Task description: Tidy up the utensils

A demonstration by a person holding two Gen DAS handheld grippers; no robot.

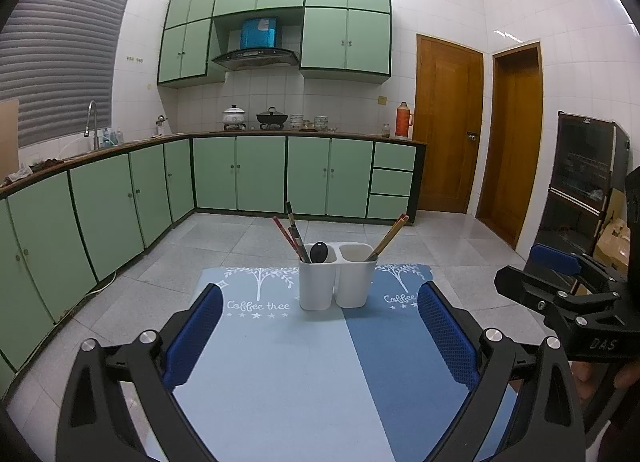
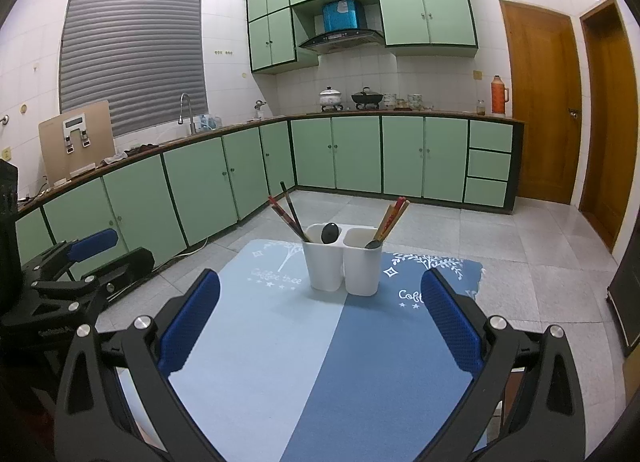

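a: nearest thing up is the left gripper [image 1: 320, 326], blue pads [image 1: 194, 336] spread wide, nothing between them, hanging over the two-tone blue mat [image 1: 280, 374].

b: same with the right gripper [image 2: 320, 316], fingers wide apart and empty. it also pokes in at the right edge of the left view.

a: further back on the mat sits the white two-cup holder [image 1: 336, 282]. left cup has the dark chopsticks [image 1: 294, 232] and a black spoon [image 1: 319, 252], right cup has the lighter chopsticks [image 1: 390, 236].

b: right view shows a dark spoon [image 2: 373, 244] in that right cup too. behind it all, green cabinets [image 2: 336, 151].
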